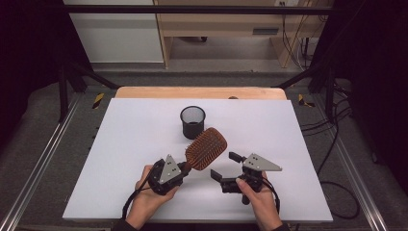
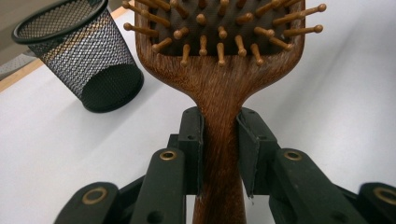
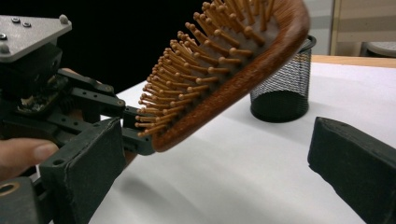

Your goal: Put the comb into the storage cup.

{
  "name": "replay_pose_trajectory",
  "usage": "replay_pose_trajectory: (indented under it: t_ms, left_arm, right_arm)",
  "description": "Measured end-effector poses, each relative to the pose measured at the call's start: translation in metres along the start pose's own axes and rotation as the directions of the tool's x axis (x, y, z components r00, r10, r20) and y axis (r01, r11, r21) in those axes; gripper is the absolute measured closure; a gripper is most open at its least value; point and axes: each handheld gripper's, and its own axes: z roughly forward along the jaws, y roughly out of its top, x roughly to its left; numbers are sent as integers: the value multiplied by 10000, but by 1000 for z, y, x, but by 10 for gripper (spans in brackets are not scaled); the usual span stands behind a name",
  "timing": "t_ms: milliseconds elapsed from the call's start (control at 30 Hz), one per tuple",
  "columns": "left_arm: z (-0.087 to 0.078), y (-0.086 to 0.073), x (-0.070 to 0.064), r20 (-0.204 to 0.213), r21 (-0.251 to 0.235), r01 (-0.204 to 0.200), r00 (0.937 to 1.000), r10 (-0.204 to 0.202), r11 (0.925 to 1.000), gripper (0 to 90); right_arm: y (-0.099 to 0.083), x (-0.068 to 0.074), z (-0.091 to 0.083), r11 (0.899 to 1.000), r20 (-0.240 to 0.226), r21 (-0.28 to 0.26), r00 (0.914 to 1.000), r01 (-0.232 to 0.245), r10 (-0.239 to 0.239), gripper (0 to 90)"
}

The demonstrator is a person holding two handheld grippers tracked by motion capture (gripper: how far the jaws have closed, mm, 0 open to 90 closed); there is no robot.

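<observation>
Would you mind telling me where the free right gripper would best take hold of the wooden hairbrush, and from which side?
Probably by the rim of the paddle head of the hairbrush, from the right gripper's own side. The left gripper already clamps the narrow handle, and the head sticks up clear of the table. Closing across its smooth edges avoids the pins.

Hairbrush (image 1: 206, 148) before mesh cup (image 1: 193, 121); both near table (image 1: 288, 144) centre.

The hairbrush (image 2: 219, 70) head runs off the top edge in the left gripper view; its handle end is cut off at the bottom edge.
</observation>
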Motion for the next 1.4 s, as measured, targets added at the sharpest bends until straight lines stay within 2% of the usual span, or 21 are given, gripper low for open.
replay_pose_trajectory:
  t_ms: [167,500,967,1100,1400]
  left_arm:
    - [-3,1,-1,-131,-401,42,9999,-48,9992,728]
    - [-8,2,-1,-326,-825,105,9994,-132,9965,728]
    - [-10,3,-4,-448,-1069,-35,9990,-13,9943,727]
    - [-10,2,-5,-478,-1127,-28,9989,-26,9936,727]
    - [-11,2,-5,-495,-1206,-129,9987,70,9926,727]
  right_arm:
    - [5,4,7,9996,-183,-94,9995,-260,258,38]
    - [17,13,27,9979,-488,-110,9968,-636,629,42]
    - [36,19,42,9947,-643,-275,9932,-994,974,68]
    - [41,17,46,9905,-656,-274,9890,-1344,1324,110]
    - [45,17,46,9865,-774,-382,9848,-1590,1558,204]
